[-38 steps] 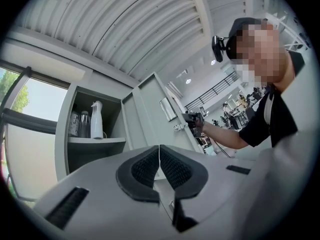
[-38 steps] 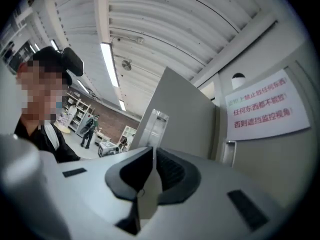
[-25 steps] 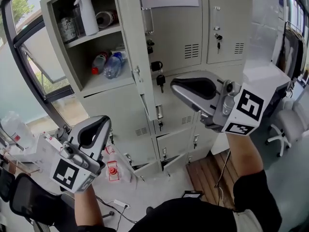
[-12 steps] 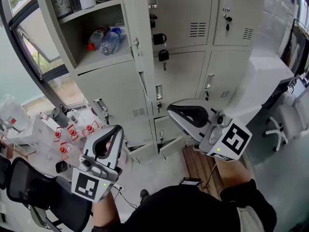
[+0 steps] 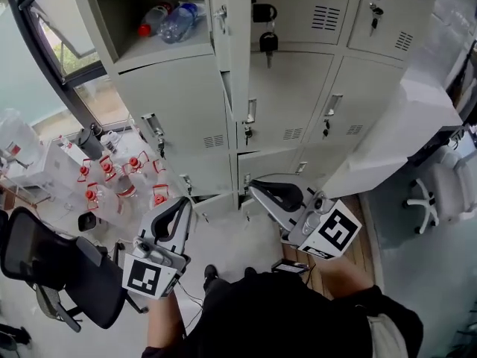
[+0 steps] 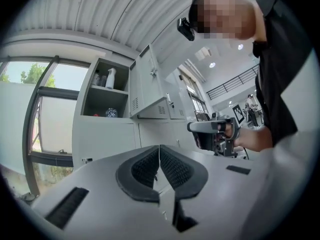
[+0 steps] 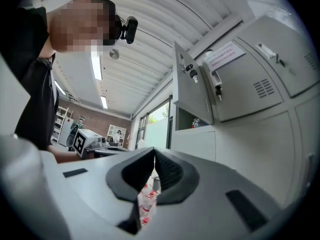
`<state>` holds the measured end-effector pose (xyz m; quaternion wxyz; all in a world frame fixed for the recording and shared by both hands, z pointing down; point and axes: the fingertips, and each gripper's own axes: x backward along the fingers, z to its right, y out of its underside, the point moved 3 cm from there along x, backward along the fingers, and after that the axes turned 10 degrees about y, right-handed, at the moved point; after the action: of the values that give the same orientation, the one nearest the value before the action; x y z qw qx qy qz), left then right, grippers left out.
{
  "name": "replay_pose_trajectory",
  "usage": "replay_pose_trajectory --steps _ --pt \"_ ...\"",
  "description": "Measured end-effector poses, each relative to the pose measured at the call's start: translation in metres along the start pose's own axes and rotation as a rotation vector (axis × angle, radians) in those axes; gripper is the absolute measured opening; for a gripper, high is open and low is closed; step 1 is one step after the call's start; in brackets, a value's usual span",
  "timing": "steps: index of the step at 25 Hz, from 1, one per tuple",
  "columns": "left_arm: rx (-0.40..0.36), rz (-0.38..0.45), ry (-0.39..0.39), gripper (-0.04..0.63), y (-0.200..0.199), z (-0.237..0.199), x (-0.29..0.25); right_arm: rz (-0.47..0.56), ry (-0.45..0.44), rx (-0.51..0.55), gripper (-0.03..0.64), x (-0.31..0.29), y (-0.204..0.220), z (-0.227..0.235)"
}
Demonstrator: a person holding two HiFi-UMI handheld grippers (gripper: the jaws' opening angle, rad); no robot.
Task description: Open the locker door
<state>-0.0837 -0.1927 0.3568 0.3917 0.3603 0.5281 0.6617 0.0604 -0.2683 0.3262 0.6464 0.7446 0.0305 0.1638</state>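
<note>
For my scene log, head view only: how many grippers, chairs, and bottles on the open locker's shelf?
Grippers: 2, left gripper, right gripper
Chairs: 2, black chair, white chair
Bottles on the shelf: 2, red-capped bottle, blue bottle
Total: 6

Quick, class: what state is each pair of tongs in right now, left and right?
Left tongs: shut, holding nothing.
Right tongs: shut, holding nothing.

The top edge is cutting off the open locker point(image 5: 112, 13) and its door point(image 5: 237, 51); the bottles point(image 5: 175, 22) inside are showing partly, labels too small to read.
</note>
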Motion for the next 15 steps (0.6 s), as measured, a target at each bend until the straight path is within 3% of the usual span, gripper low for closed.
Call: replay_pose_trajectory --steps 7,11,15 --pt "0.092 -0.085 0.011 0.018 0.046 0.033 0.027 -0.08 0.003 -0.103 0.014 0.014 0.063 -0.029" --pt "0.147 -0.068 -0.009 0.018 0.054 0.035 0.052 -0.112 0.003 -0.146 0.014 0.017 0.085 -0.059" --pt "0.16 -0.072 0.024 0.018 0.062 0.043 0.085 -0.127 0.047 -0.167 0.014 0.019 0.089 -0.093"
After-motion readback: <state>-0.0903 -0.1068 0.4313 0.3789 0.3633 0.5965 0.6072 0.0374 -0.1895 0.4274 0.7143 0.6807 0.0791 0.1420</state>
